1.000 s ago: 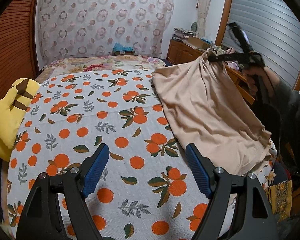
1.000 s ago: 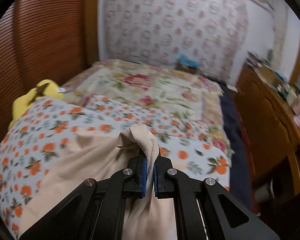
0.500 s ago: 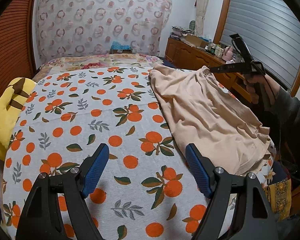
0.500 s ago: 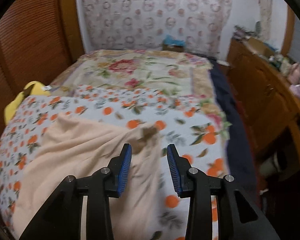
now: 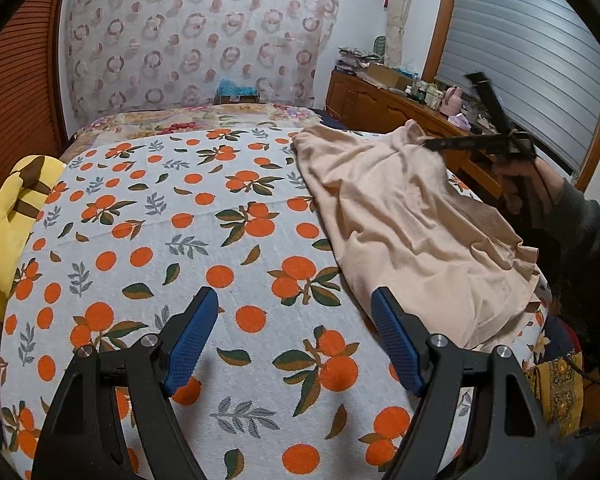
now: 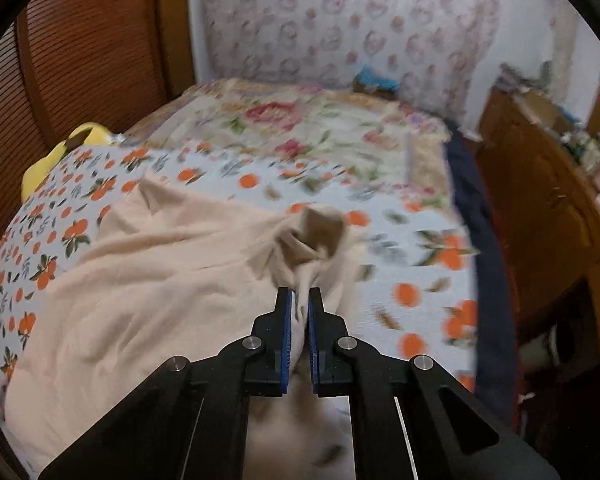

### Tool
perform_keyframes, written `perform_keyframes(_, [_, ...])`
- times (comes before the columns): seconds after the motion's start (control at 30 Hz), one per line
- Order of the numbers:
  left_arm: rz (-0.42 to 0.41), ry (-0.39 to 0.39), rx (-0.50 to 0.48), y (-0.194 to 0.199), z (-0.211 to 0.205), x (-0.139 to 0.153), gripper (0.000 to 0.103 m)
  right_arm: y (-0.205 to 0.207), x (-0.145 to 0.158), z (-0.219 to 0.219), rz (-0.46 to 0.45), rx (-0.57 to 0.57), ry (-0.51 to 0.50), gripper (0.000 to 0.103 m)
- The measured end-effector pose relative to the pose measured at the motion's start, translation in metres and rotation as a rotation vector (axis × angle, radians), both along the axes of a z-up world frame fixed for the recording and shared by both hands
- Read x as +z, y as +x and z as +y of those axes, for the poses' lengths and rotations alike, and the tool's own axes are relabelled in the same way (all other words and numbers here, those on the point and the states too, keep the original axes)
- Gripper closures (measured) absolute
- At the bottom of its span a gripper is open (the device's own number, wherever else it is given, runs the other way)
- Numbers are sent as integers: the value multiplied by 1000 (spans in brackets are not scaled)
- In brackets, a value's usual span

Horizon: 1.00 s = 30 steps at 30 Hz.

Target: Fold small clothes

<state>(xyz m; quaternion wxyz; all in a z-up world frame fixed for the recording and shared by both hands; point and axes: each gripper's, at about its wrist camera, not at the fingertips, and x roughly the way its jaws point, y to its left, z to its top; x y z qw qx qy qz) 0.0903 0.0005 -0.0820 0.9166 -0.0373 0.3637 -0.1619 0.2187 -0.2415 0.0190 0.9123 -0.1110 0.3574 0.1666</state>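
Note:
A beige garment (image 5: 412, 216) lies spread on the right side of the orange-print bedspread (image 5: 160, 240). My left gripper (image 5: 294, 340) is open and empty, low over the near part of the bed, left of the garment. My right gripper (image 6: 300, 304) is shut on a bunched far corner of the beige garment (image 6: 140, 280). It also shows in the left wrist view (image 5: 432, 144), holding that corner a little above the bed.
A yellow plush toy (image 5: 4, 216) lies at the bed's left edge by a wooden slatted wall (image 6: 80, 60). A floral quilt (image 6: 300, 128) covers the far bed. A cluttered wooden dresser (image 5: 392, 100) stands along the right.
My right gripper let go of the garment corner half a second ago and has shut on it again. The garment lies flatter on the bed. My left gripper barely moved.

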Motion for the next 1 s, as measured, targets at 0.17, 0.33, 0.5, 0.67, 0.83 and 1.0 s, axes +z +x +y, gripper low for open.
perform_keyframes(0.17, [5,0,-15,2,-6,-2,24,-7,1,-29,-19,-73,-28,86])
perform_keyframes(0.33, [16,4,-39,2,-17,-6,24,-57,-2,-28,-46,-15,-16,62])
perform_keyframes(0.5, [20,7,-77,-1,-31,-6,24,-124,-17,-18,-46,82,14,62])
perform_keyframes(0.67, [23,14,-117,-7,-43,-6,24,-169,-46,-20,-8,98,43,62])
perform_keyframes(0.83, [28,11,-143,-12,-53,-9,24,-181,-66,-21,26,65,26,87])
perform_keyframes(1.0, [40,25,-163,-17,-59,-10,24,-202,-51,-33,-29,39,60,100])
